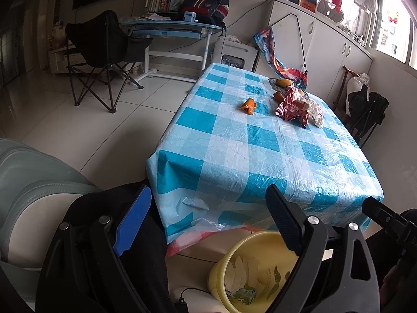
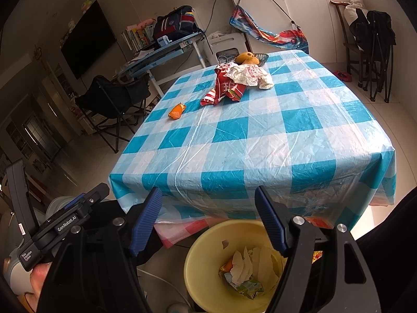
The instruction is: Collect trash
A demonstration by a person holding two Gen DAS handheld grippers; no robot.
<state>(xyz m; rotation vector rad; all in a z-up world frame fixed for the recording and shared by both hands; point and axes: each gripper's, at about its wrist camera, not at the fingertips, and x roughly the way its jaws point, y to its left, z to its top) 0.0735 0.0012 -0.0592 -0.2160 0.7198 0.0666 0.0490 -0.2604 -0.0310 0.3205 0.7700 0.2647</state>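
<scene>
We hold both tongs low at the near edge of the desk (image 2: 260, 135), which is covered by a blue-and-white checked plastic cloth. Our left tongs (image 1: 208, 219) stand wide open with nothing between the fingers, and our right tongs (image 2: 208, 219) are likewise spread wide and empty. On the floor just below the desk's near edge sits a yellow bin (image 2: 206, 255), under both tongs; inside it lie crumpled white tissue (image 2: 243, 267), a small green-printed wrapper (image 2: 247, 287) and a bit of orange scrap. Still on the desk, well apart from us toward the far end, an orange peel (image 2: 177, 111) lies alone on the cloth, to the left of a red-and-white crumpled snack bag (image 2: 224, 86). A crumpled white wrapper with red print (image 2: 250, 74) touches that bag on its right. Just behind them a dark bowl (image 2: 262, 58) holds yellowish fruit (image 2: 245, 57). From the left wrist view the same peel (image 1: 249, 105) and red bag (image 1: 292, 107) sit far across the cloth.
</scene>
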